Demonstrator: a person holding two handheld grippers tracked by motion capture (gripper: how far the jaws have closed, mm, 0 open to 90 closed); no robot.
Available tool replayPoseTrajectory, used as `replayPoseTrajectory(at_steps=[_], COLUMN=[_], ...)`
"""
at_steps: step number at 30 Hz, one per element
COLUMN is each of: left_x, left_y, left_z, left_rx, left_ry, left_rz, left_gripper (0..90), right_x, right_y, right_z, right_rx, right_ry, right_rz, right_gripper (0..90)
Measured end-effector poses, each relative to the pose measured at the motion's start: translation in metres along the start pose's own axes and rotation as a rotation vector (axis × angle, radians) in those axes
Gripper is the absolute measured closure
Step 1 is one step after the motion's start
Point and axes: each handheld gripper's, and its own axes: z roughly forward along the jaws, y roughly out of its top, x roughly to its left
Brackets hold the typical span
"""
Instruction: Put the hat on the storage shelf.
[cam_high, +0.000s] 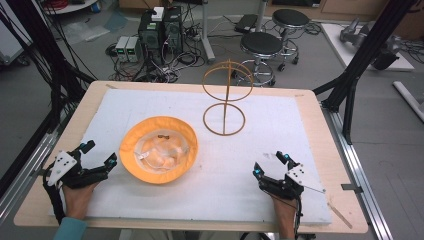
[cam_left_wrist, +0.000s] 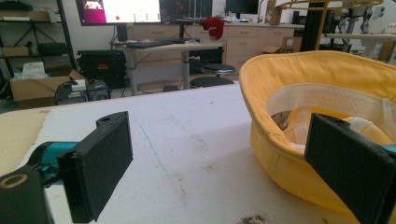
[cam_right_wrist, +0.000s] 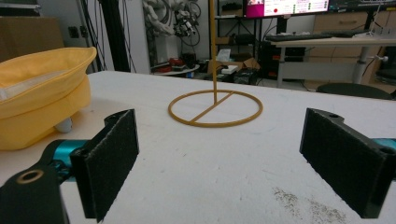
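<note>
Lying upside down, crown against the white mat, the yellow hat (cam_high: 159, 149) sits just in front of the wire hat stand (cam_high: 225, 95). The left gripper (cam_high: 98, 156) waits just beside the hat's brim, jaws spread wide and empty; the right gripper (cam_high: 271, 165), well apart from the hat, is equally wide and empty. A grip on the soft brim alone could fold it (likely, I judge). Inside the hat shows only pale lining with a small label.

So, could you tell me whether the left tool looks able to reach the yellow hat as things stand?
Probably yes: the left tool stands open beside the yellow hat, with bare table between them.
</note>
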Motion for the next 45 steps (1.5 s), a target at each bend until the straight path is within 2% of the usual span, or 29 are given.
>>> replayPoseTrajectory(at_steps=[17,24,26,29,33,36,39,40,42,44,45], left_x=[0.002,0.002,0.004,0.006,0.009,0.011,0.013,0.013,0.012,0.011,0.01], left_y=[0.0,0.001,0.005,0.014,0.024,0.033,0.047,0.047,0.057,0.06,0.064], left_z=[0.001,0.001,0.0,-0.001,-0.001,0.003,0.013,0.013,0.022,0.025,0.03], left_rx=[0.007,0.014,0.005,-0.001,0.016,0.042,0.095,0.095,0.153,0.172,0.198], left_ry=[-0.002,-0.017,-0.023,-0.026,-0.031,-0.04,-0.08,-0.08,-0.119,-0.132,-0.151], left_rz=[-0.025,-0.028,-0.044,-0.04,-0.03,-0.026,-0.026,-0.026,-0.023,-0.023,-0.025], left_gripper=[8.2,8.2,8.2,8.2,8.2,8.2,8.2,8.2,8.2,8.2,8.2], right_x=[0.0,0.001,0.001,0.001,0.0,0.0,0.0,0.0,0.0,0.0,0.0], right_y=[0.0,0.001,0.001,0.001,0.001,0.001,0.001,0.001,0.001,0.001,0.001], right_z=[0.001,0.002,0.001,0.002,0.002,0.003,0.003,0.003,0.003,0.003,0.003], right_rx=[0.01,0.015,0.016,0.016,0.022,0.025,0.027,0.027,0.028,0.028,0.027], right_ry=[0.002,0.001,0.0,-0.002,0.0,0.002,0.001,0.001,-0.001,0.001,0.001], right_rz=[-0.002,-0.004,-0.005,-0.006,-0.003,-0.001,0.005,0.003,-0.001,-0.004,-0.005], right_gripper=[10.6,10.6,10.6,10.6,10.6,10.6,10.6,10.6,10.6,10.6,10.6])
